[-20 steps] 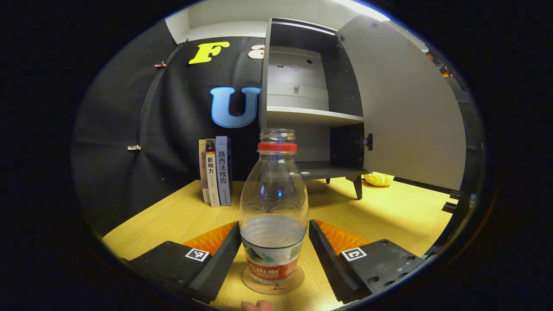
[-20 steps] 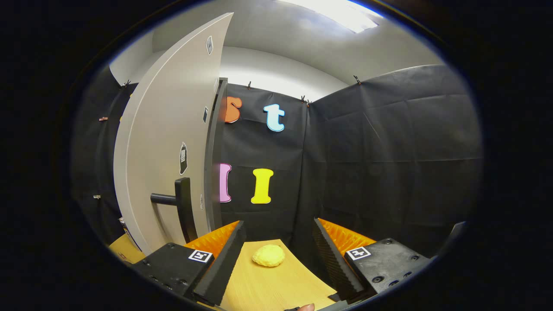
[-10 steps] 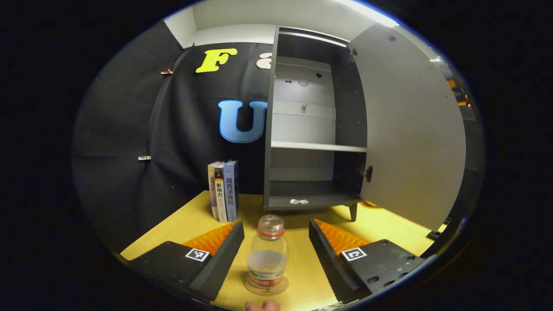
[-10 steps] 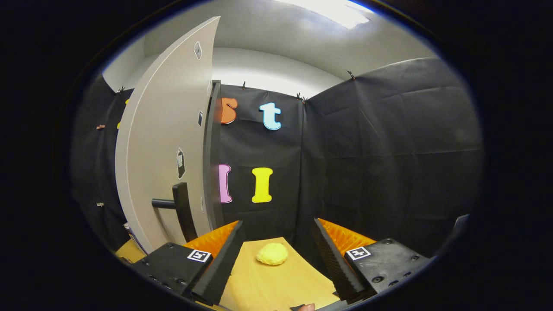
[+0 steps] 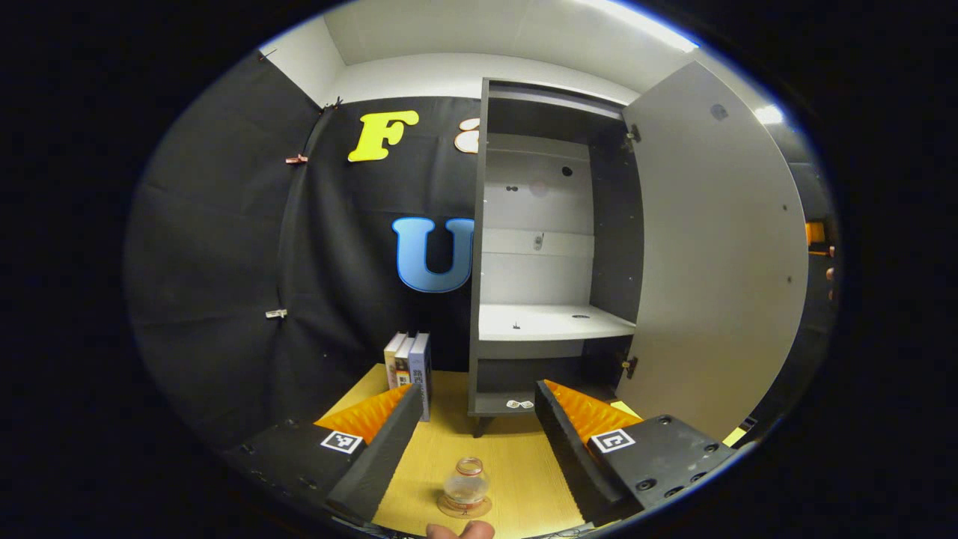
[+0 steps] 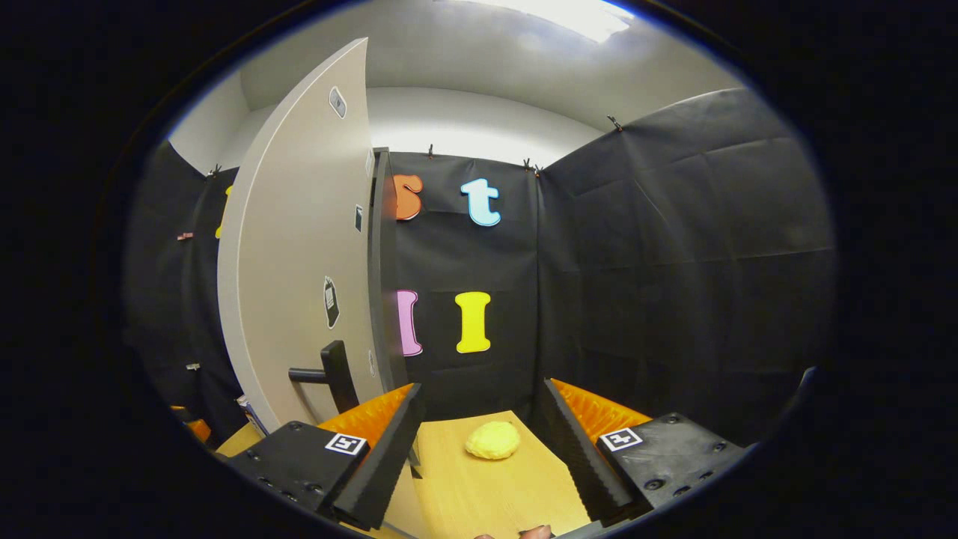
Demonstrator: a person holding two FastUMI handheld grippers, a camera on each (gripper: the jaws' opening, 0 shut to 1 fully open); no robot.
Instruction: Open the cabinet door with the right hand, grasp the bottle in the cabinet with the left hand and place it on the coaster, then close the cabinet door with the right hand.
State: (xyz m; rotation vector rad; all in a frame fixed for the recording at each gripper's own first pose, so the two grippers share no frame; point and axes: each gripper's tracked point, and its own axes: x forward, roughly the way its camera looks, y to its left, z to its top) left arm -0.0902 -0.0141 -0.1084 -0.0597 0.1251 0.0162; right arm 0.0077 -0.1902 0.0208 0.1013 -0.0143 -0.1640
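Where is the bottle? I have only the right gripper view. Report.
Observer: In the left gripper view, the bottle stands upright on the coaster, on the table.
Operator: Give me the left gripper's state.
Observer: The left gripper is open, with its fingers apart and clear of the bottle.
Operator: Check inside the cabinet before I close the door.
Observer: No bottle stands on its shelves. Small white bits lie on the bottom one.
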